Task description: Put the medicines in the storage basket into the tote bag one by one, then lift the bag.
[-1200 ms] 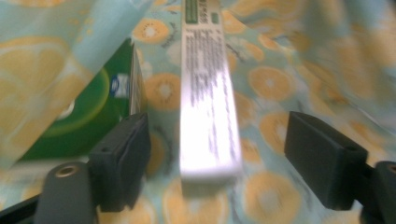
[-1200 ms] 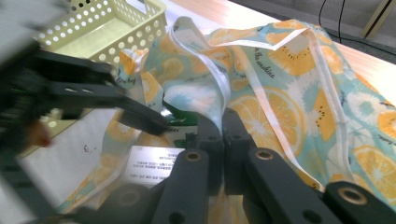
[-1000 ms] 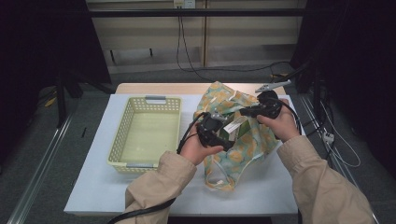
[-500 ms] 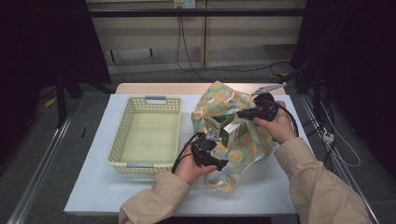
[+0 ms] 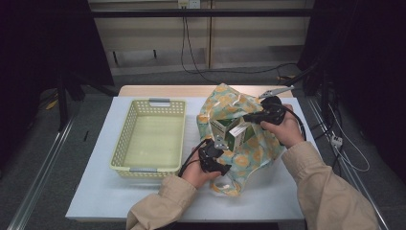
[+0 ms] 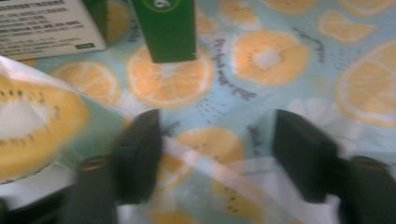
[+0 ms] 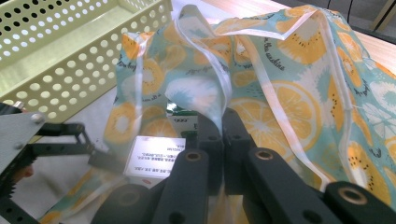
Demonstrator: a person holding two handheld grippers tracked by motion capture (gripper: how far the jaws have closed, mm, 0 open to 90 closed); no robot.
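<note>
Bag [image 5: 249, 143] first: the fruit-print bag lies on the right half of the white surface [image 5: 95, 191], its mouth turned toward the basket and two cartons sitting in the opening. Your right gripper [image 5: 249, 116] is closed tight on the bag's upper rim, and the right gripper view shows the pale hem [image 7: 219, 88] pinched between its two jaws, so use that hold to keep the mouth lifted and wide. Your left gripper [image 5: 221, 143] stands wide open with nothing between its jaws, low at the near lip of the bag, just below the green and white carton [image 5: 238, 136]; the left gripper view puts that carton's green end [image 6: 163, 28] straight ahead and a second white carton [image 6: 46, 23] off to one side. To do this step well, I judge you should slide the open jaws forward along the cloth until they straddle the green carton across its narrow faces, and close only once no fabric lies between jaw and box, since the loose lower lip [image 6: 210, 168] drapes right across the jaws and could get caught. Lift the rim a little higher if the cloth sags onto the cartons. The yellow perforated basket [image 5: 124, 143] waits empty just beside the bag, on your left. Around the surface the room is dark, with a pale wall, cables trailing down it and metal rails on the floor.
</note>
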